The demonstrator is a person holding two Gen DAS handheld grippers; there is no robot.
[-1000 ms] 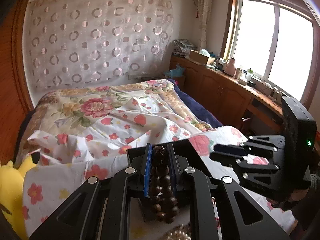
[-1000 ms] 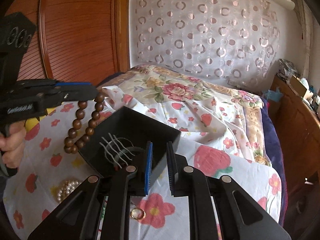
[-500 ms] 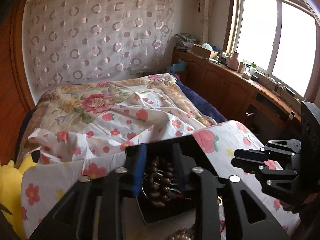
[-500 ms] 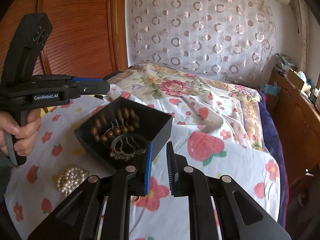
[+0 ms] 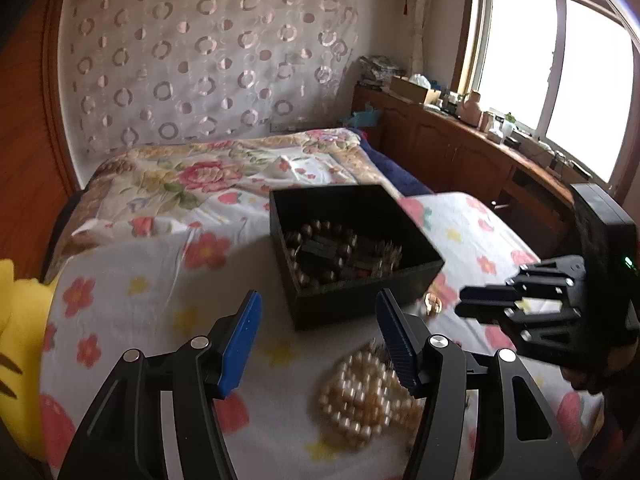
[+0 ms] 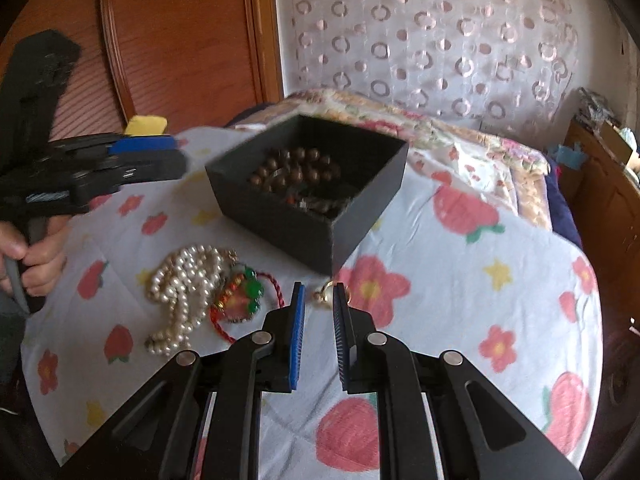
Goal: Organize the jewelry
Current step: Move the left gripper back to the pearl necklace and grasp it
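We log the black box (image 6: 308,188) on the floral sheet (image 6: 460,280), brown wooden beads (image 6: 296,168) coiled inside. Pearl necklace (image 6: 184,284) lies on the sheet at the box's 7 o'clock. Left gripper (image 5: 318,336) hovers above it, jaws spread wide, empty. Right gripper (image 6: 318,304) has a narrow gap, gripping nothing. Only the right wrist view shows the red-corded green charm (image 6: 240,296) beside the pearls; the gold ring (image 6: 326,294) sits at its fingertips.

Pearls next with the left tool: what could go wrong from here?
1. The pearls lie tangled with the red-cord charm; lifting one may drag the other.
2. The left tool is open above the cloth; a low pinch may catch fabric.
3. The ring sits by the right tool and might get knocked.
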